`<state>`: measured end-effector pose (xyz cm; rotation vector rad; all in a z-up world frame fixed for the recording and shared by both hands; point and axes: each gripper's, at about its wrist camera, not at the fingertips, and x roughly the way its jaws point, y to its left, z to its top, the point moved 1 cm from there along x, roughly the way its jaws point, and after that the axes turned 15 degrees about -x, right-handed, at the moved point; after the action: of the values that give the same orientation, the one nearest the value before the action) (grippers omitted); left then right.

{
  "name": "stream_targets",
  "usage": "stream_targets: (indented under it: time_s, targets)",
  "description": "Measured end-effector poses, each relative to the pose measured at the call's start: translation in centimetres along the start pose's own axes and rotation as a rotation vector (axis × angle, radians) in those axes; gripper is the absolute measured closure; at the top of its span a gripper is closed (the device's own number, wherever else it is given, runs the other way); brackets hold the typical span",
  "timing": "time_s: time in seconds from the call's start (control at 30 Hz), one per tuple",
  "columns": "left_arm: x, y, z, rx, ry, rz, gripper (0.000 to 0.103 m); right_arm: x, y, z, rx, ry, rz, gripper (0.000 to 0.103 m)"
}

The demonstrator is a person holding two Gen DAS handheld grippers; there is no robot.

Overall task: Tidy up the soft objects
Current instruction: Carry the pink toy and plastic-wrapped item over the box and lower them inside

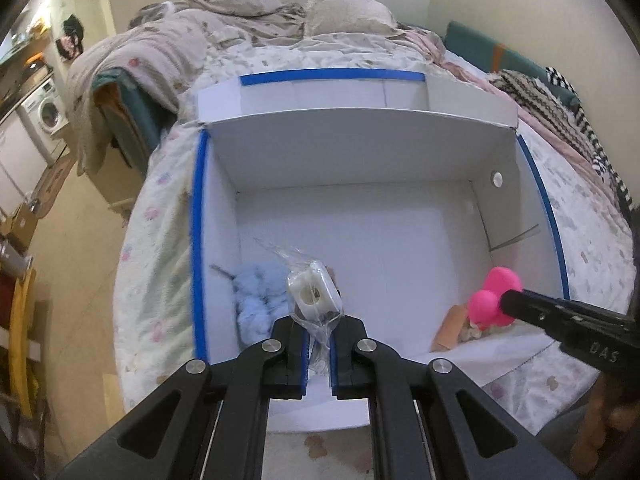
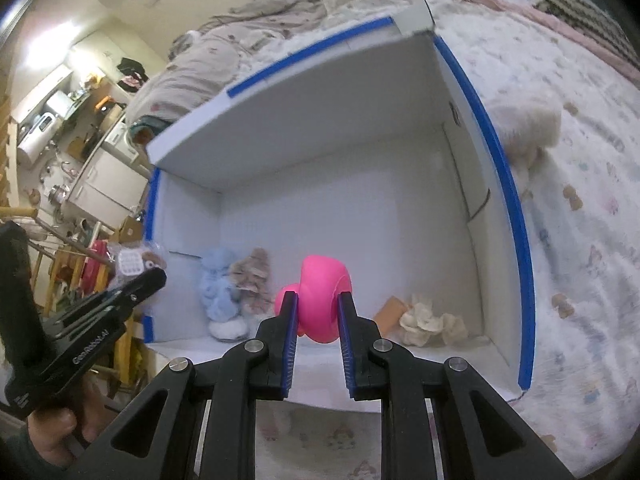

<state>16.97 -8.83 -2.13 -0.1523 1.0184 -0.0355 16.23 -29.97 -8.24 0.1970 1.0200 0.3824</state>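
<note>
A white box with blue-taped rims (image 1: 352,152) (image 2: 472,92) lies open on the bed. My left gripper (image 1: 319,344) is shut on a clear plastic bag holding a white soft block (image 1: 314,294), above the box's near left corner; it also shows in the right wrist view (image 2: 130,262). My right gripper (image 2: 318,312) is shut on a pink rubber duck (image 2: 322,298) (image 1: 494,300) over the box's near right side. Inside lie a light blue plush (image 1: 258,304) (image 2: 218,284), a grey-beige plush (image 2: 254,276) and a cream plush (image 2: 426,320).
A small brown cardboard piece (image 1: 450,326) (image 2: 390,306) lies in the box by the cream plush. A fluffy white plush (image 2: 524,124) sits on the bedspread right of the box. Crumpled bedding (image 1: 248,20) lies beyond. Cluttered furniture stands left of the bed (image 1: 44,116).
</note>
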Motion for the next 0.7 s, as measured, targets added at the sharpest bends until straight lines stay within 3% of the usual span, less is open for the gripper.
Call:
stream_targets:
  time_s: [0.33,0.47,0.7]
  targets:
    - [5.0,-0.5,-1.2,0.022,0.045,-0.001,0.096,3.1,0.6,-0.6,-0.023,0.077,-0.015,0.082]
    - [5.9,-1.0,-1.7,0.058,0.039,0.026,0.096,4.3,1.2,-0.4,-0.060,0.117,-0.040,0.082]
    - [6.3,-0.9,-1.8,0.041,0.059,0.011,0.096,5.8,1.1,-0.6,-0.051,0.160,-0.046,0.082]
